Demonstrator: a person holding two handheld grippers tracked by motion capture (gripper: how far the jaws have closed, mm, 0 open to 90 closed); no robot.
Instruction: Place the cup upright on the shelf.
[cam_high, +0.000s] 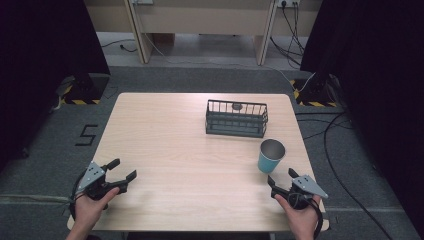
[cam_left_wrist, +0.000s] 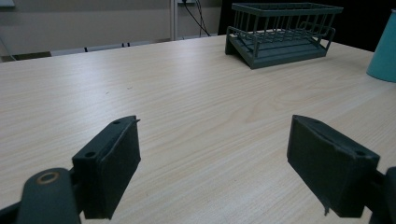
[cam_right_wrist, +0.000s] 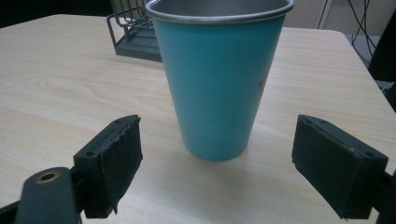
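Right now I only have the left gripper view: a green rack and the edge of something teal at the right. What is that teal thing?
Observer: A teal cup, upright on the table, metal inside.
Operator: Where is the right gripper?
Observer: The right gripper sits just short of the cup, jaws open and pointed at it, not touching.
Operator: Anything in the rack?
Observer: From the high view, the rack holds one small dark item near its back wall; I cannot tell what it is.
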